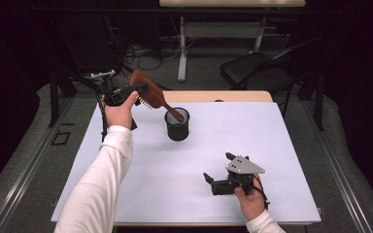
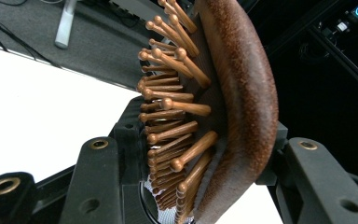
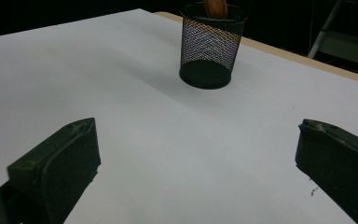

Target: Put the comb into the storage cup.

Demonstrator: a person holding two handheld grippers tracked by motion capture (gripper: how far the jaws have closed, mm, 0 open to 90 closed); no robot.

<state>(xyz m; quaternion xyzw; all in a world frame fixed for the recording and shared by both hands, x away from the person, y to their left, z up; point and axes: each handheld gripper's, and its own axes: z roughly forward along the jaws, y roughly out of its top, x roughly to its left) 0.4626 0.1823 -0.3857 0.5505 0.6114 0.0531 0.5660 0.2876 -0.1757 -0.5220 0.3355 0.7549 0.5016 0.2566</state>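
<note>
Nearest the high camera, the right gripper (image 1: 212,183) rests low on the counter (image 1: 281,160), well short of the cup (image 1: 178,124) and to its right, its jaws spread wide with nothing between them; the right gripper view confirms bare white surface in the gap. Beyond and left of the cup, the left gripper (image 1: 138,92) pinches the brush (image 1: 148,93) across its paddle head, one jaw on the smooth wooden back, the other at the bristle side. Its handle slants down so that the tip sits inside the cup's rim. Judged by appearance, the brush is a stiff, light wooden piece: the polished back looks slippery, and the ball-tipped pegs (image 2: 177,116) seated in a cushion would likely yield under pressure, so a hold across the head may shift. A firmer purchase would probably be the solid edge of the head or the neck just above the handle. Wire mesh and small in the base, the cup looks light and liable to tip if the handle presses sideways against its wall.
</note>
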